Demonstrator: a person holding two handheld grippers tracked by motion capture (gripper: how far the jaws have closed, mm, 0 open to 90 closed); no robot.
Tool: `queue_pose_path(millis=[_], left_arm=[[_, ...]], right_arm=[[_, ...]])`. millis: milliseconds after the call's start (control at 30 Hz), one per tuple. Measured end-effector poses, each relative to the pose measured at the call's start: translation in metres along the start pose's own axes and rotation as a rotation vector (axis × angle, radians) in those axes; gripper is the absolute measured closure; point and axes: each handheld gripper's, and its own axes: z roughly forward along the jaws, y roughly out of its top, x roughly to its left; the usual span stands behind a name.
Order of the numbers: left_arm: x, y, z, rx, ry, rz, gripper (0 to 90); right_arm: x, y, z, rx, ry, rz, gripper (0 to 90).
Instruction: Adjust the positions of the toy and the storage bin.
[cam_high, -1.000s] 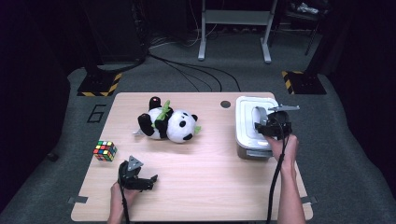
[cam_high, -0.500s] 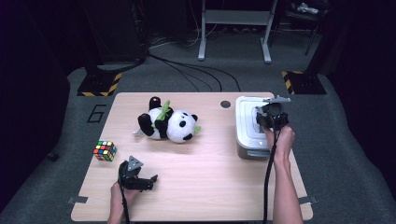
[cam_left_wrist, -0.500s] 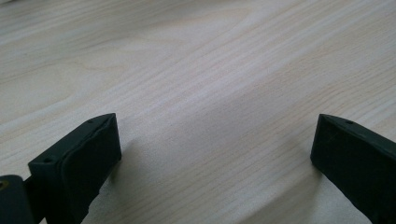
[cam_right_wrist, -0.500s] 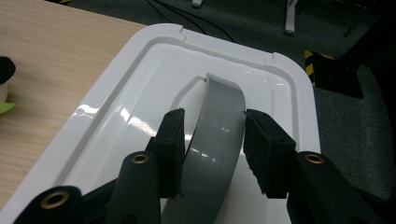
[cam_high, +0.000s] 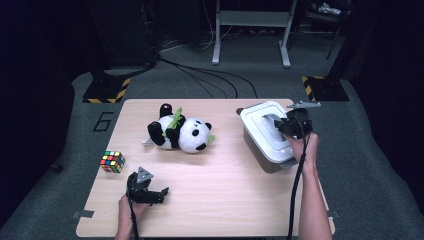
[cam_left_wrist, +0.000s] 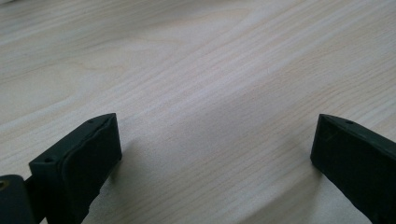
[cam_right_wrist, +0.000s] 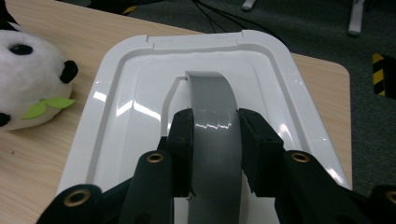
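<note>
A grey storage box with a white lid (cam_high: 264, 131) stands at the right side of the table. My right gripper (cam_high: 281, 123) is on top of the lid (cam_right_wrist: 140, 102), and its jaws have just been closing on the lid's grey handle (cam_right_wrist: 212, 112), which both pads now press from either side. My left gripper (cam_high: 152, 192) rests open near the table's front edge, with bare wood between its fingers (cam_left_wrist: 88, 154). A plush panda (cam_high: 181, 132) lies on its side in the middle of the table; its head (cam_right_wrist: 28, 84) also appears beside the lid.
A colour cube (cam_high: 112, 161) sits at the left of the wooden table (cam_high: 225, 200). Dark floor with cables, yellow-black striped feet (cam_high: 102, 92) and a metal stand (cam_high: 250, 20) lies beyond the far edge.
My right gripper has shifted slightly over the lid and closed on the grey handle. The left gripper, panda and cube have stayed where they were.
</note>
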Motion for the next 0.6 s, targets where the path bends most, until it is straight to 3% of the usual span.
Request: queue_pose_path(millis=[200,367,600], left_arm=[[0.000,0.000,0.000,0.000,-0.001,0.000,1.8],[0.000,0.000,0.000,-0.001,-0.001,0.002,1.7],[0.000,0.000,0.000,0.000,-0.001,0.001,1.8]], right_arm=[[0.000,0.001,0.002,0.000,0.069,0.005,67.1],[0.010,0.001,0.006,-0.003,0.141,-0.015,67.1],[0.019,0.003,0.009,-0.011,0.149,-0.031,66.9]])
